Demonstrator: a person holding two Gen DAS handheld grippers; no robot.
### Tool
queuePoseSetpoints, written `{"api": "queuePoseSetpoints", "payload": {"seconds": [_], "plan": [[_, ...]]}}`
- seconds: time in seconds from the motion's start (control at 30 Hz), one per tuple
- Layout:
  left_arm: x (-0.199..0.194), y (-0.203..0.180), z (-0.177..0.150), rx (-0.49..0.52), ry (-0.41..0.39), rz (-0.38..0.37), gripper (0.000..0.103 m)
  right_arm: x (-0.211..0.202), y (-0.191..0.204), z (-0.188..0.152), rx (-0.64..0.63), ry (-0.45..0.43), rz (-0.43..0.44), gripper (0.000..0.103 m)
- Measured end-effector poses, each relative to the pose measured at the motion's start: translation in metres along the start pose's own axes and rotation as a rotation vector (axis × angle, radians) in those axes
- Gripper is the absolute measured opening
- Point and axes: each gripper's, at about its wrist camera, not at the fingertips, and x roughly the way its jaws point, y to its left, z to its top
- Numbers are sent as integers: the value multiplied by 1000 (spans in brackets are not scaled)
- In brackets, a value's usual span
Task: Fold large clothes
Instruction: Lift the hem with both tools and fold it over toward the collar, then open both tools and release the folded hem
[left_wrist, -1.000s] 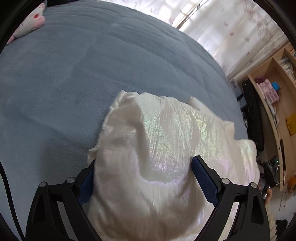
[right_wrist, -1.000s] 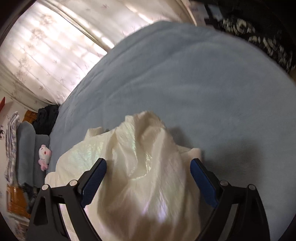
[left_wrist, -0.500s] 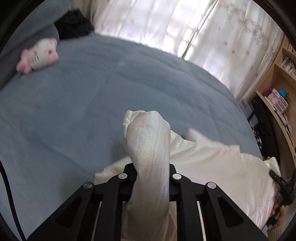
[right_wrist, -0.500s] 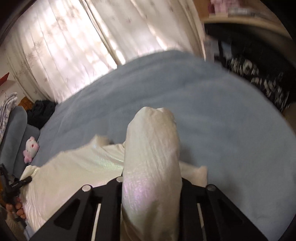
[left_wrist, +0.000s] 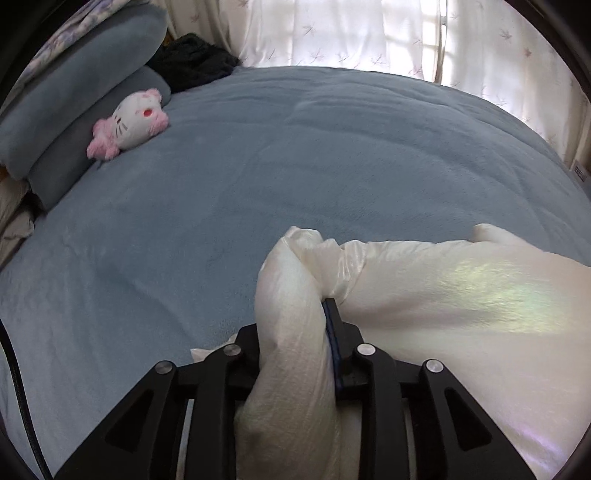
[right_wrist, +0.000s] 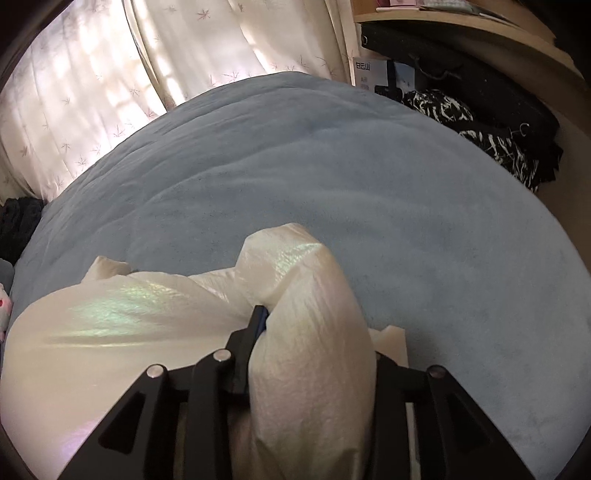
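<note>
A large, shiny white garment (left_wrist: 461, 295) lies bunched on the blue blanket (left_wrist: 295, 166) of a bed. My left gripper (left_wrist: 295, 317) pinches a thick fold at the garment's left end. Its jaws are opening slightly, with the cloth still squeezed between them. In the right wrist view the same white garment (right_wrist: 110, 314) stretches off to the left. My right gripper (right_wrist: 310, 325) clamps a puffy fold at that end. These jaws are opening a little too, with the fabric filling the gap. Cloth hides the outer finger of each gripper.
A pink-and-white plush toy (left_wrist: 127, 123) rests against blue-grey pillows (left_wrist: 74, 103) at the far left. Dark clothes (left_wrist: 192, 62) lie beyond them. Pale curtains (left_wrist: 369, 33) hang behind the bed. A black-and-white patterned cloth (right_wrist: 480, 133) and a wooden shelf (right_wrist: 480, 33) stand to the right.
Both grippers went from wide open around the garment to closed on bunched folds. Both views have tilted up, so more of the far bed and the curtains shows.
</note>
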Motion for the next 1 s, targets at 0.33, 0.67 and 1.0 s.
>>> {"api": "queuePoseSetpoints", "payload": {"seconds": [0.33,0.67,1.0], "plan": [[9,2,-13,-60,-13,-22,33,13,-8,-8,69,-31,61,37],[10,10,-4,-17,9,-12,41,12,5,1,-2,30,-56,53],[-80,13,26,-5,-104,-96,55,-72,34,34,-53,-8,-40,56]]}}
